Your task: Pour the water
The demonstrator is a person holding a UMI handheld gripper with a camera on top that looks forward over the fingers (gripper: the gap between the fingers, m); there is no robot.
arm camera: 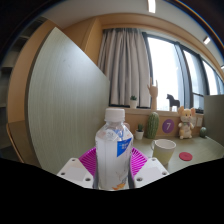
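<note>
A clear plastic water bottle (113,148) with a white cap and a blue-and-white label stands upright between my fingers. The magenta pads (88,160) press on it from both sides, so my gripper (113,166) is shut on the bottle and holds it above the desk. A white cup (164,151) stands on the desk to the right of the bottle and a little beyond it. The bottle's lower end is hidden behind my fingers.
A pale partition panel (62,100) stands on the left. On the desk (205,152) by the window are a green cactus figure (152,125), a pink item (168,126), a plush toy (186,122) and small figurines on the sill (172,101).
</note>
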